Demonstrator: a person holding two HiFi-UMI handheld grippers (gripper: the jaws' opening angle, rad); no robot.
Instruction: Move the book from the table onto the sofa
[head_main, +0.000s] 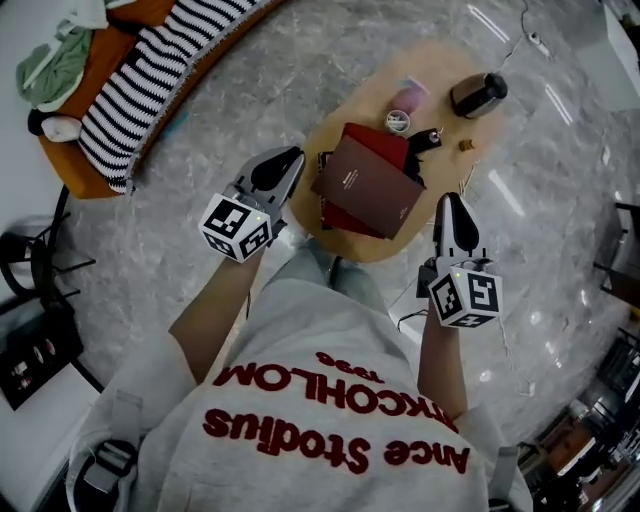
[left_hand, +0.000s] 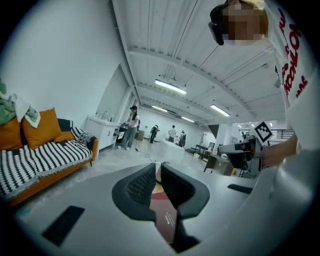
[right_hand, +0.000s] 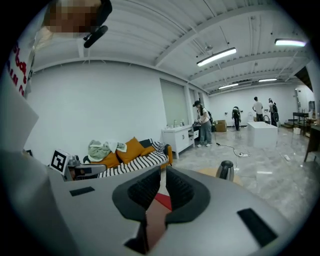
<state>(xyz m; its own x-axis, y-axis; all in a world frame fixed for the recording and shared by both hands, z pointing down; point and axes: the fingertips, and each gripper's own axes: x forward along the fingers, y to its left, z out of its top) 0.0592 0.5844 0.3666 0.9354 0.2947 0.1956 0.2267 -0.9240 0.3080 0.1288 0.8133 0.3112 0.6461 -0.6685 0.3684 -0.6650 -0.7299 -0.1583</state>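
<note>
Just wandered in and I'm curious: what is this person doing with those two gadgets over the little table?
A person stands over a small round table with a hand-held gripper in each hand. The left gripper and the right gripper hover at either side of a brown book, which lies on top of some red books on the table. Both grippers are shut and hold nothing. The book has not yet been lifted. The sofa it is meant for stands off to the left.
</note>
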